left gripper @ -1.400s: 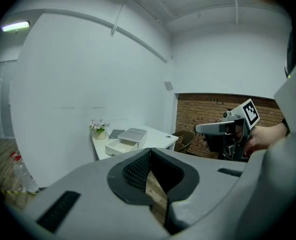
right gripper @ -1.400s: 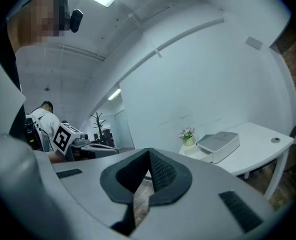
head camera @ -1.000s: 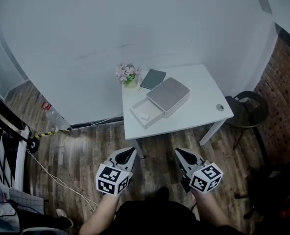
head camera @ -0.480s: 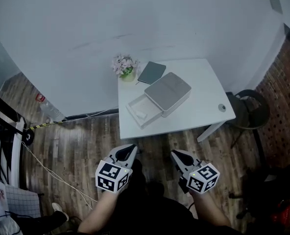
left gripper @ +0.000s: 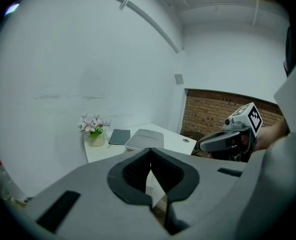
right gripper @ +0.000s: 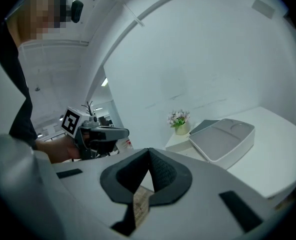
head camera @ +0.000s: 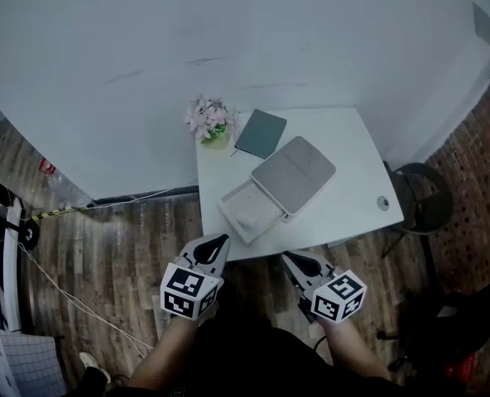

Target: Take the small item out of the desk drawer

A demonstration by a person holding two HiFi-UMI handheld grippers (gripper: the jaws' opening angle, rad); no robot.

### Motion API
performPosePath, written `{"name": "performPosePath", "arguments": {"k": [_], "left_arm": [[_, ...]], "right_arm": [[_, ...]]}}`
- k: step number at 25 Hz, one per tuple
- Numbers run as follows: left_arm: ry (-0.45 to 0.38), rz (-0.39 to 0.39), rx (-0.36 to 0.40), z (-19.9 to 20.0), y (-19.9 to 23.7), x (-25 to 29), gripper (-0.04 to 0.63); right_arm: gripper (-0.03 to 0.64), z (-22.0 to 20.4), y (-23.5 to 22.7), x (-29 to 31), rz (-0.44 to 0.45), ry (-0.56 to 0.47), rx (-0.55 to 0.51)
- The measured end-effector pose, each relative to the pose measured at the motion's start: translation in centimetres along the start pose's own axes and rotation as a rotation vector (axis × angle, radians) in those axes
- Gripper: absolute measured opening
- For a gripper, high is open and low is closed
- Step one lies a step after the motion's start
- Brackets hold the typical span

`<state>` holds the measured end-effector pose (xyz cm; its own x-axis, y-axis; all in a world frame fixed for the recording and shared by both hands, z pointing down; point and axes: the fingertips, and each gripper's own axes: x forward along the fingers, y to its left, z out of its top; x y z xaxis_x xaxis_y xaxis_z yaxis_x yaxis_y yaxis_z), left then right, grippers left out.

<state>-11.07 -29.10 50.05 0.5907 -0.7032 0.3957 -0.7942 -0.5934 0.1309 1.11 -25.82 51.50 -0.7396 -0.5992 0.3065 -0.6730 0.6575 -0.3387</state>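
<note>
Shut and empty, both: left claw (head camera: 220, 242), right claw (head camera: 291, 258), near the counter (head camera: 344, 180) edge. At 11 o'clock from the right claw, inside the open drawer (head camera: 233, 224): the small item (head camera: 247, 219). Open that claw early; lower straight between the drawer walls.

Plain office-like room: white desk (head camera: 348, 180), notebook (head camera: 260, 133), potted flowers (head camera: 213, 121), wood floor (head camera: 129, 234), brick wall (left gripper: 210, 115)

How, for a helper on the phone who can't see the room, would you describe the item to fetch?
Find the white table against the wall, then the grey box on it with its drawer pulled open. The item is the small white lump in that drawer; the flowers and dark notebook sit on the tabletop.
</note>
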Motion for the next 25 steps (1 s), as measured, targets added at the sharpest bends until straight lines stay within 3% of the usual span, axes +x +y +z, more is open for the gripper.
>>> {"name": "performPosePath", "arguments": {"k": [10, 15, 23, 25], "left_arm": [[0.017, -0.047, -0.038, 0.4, 10.9, 4.1, 0.011], [0.029, -0.083, -0.048, 0.6, 11.9, 5.6, 0.011], [0.047, -0.077, -0.083, 0.6, 12.7, 9.2, 0.011], [0.053, -0.069, -0.093, 0.6, 12.8, 9.7, 0.011]], "right_arm": [[0.005, 2.4, -2.5, 10.9, -0.050, 0.156, -0.107], [0.006, 2.1, -2.7, 13.1, -0.039, 0.232, -0.192], [0.008, 1.0, -4.6, 15.4, 0.033, 0.343, -0.250], [0.053, 0.3, -5.3, 15.8, 0.045, 0.378, -0.254]]}}
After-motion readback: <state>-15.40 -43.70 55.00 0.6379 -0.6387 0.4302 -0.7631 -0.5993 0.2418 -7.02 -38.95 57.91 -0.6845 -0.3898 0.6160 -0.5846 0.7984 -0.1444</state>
